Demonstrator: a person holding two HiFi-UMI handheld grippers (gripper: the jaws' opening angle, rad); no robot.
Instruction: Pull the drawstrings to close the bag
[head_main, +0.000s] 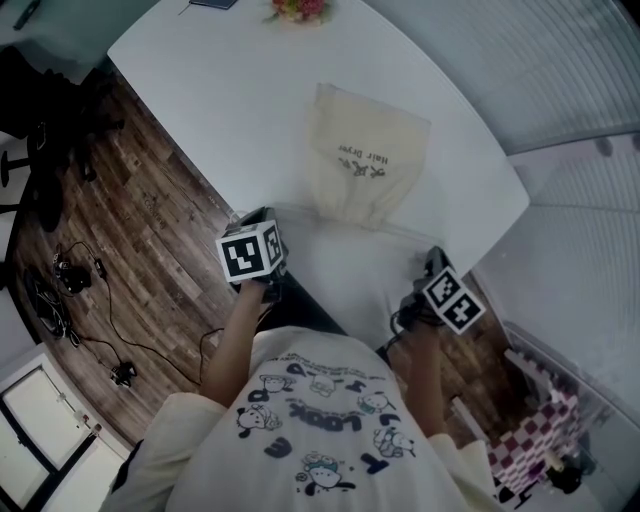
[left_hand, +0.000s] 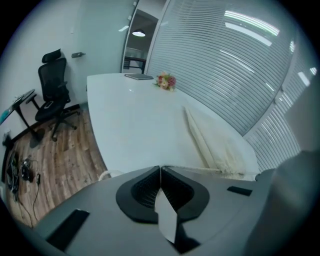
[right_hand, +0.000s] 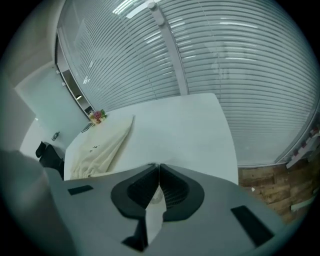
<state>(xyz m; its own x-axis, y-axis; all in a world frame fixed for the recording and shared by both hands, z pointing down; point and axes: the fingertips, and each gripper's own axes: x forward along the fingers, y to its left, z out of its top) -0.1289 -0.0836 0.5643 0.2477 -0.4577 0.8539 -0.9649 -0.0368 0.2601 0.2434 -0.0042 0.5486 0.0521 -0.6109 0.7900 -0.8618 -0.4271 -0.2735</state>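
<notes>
Grippers low in the head view, either side of the person's printed shirt: the left gripper (head_main: 258, 222) at centre-left has its jaws pressed flat together, and its own view shows a thin pale left drawstring (left_hand: 200, 169) running from the tips to the bag's bunched mouth. The right gripper (head_main: 432, 262), at lower right, is clamped just as tight, and by the look of it nips the right drawstring (head_main: 405, 238), though that cord is very fine here. I'd call these cords light, limp and a touch slippery, so the hold belongs well out on the cord, away from the hem, with a steady outward pull on both sides. Just beyond, at the middle of the frame, lies the bag (head_main: 365, 165). It is cream woven cloth, soft and near weightless, lying flat on the table (head_main: 230, 110). Its near end is gathered into puckers and its far end is square-cornered, with small dark lettering on the face. It will likely slide on that top rather than resist, so I'd keep the two pulls balanced. The table is smooth, matt white, with a curved edge, and brown wood-plank floor (head_main: 150, 240) shows at the left. At the top edge sits a small bunch of flowers (head_main: 298, 8), and ribbed pale blinds (head_main: 560, 60) fill the upper right.
</notes>
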